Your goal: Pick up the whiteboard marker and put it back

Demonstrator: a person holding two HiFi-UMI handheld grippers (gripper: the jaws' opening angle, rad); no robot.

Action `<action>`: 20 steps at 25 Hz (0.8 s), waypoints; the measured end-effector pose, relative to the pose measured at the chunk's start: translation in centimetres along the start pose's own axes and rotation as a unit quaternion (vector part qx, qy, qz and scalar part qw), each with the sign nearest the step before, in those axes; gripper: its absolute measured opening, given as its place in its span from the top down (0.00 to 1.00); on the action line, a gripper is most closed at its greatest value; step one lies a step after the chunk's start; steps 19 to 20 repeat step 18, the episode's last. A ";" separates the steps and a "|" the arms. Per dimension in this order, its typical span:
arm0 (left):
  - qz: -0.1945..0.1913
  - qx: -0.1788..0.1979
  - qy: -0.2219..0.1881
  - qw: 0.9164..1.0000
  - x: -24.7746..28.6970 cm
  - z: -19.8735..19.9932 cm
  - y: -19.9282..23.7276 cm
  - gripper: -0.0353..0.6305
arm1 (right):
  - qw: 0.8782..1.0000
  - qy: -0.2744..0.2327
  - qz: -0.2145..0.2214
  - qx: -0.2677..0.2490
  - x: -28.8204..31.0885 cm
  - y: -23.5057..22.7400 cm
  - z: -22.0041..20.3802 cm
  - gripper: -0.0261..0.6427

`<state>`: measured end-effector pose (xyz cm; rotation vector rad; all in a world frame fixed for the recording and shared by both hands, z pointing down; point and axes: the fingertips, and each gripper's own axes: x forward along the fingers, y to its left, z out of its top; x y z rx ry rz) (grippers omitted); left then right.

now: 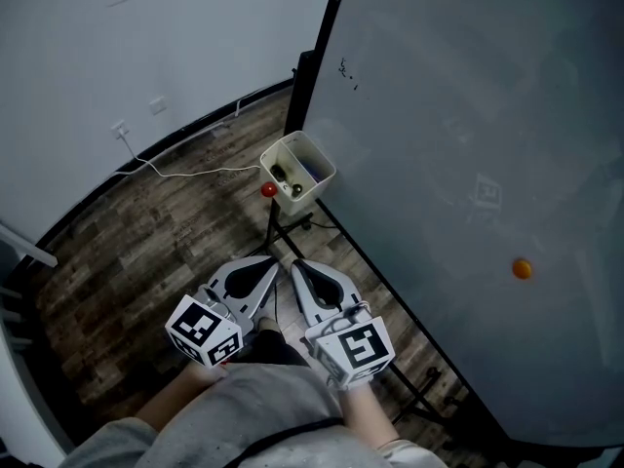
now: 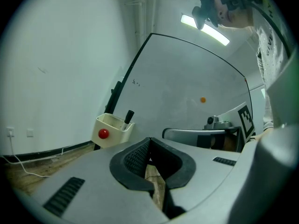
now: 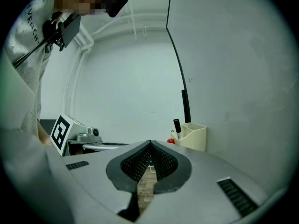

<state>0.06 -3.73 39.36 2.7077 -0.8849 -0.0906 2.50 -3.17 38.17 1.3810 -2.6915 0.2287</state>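
A black whiteboard marker (image 2: 128,117) (image 3: 176,126) stands upright in a cream holder box (image 1: 310,166) (image 2: 112,129) (image 3: 194,137) fixed at the whiteboard's (image 1: 468,164) lower left edge. In the head view the marker shows only as dark shapes inside the box (image 1: 282,175). My left gripper (image 1: 276,260) (image 2: 149,139) and right gripper (image 1: 295,264) (image 3: 150,144) are held side by side below the box, well short of it. Both are shut with nothing between their pads.
A red round magnet (image 1: 268,190) (image 2: 103,134) sits on the box's front. An orange magnet (image 1: 523,269) (image 2: 202,99) sticks to the board. The board's black stand legs (image 1: 292,230) spread on the wood floor. A white cable (image 1: 185,172) runs from a wall socket.
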 end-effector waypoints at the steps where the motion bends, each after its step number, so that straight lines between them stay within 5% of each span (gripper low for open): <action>1: 0.001 0.000 0.000 1.000 0.0 0.0 0.0 0.92 | 1.000 0.001 0.001 -0.001 0.0 0.0 0.0 0.93; 20: 0.001 -0.003 0.006 1.000 0.5 -0.7 -0.3 0.92 | 1.000 -0.007 0.008 0.009 -0.5 -0.5 -0.5 0.93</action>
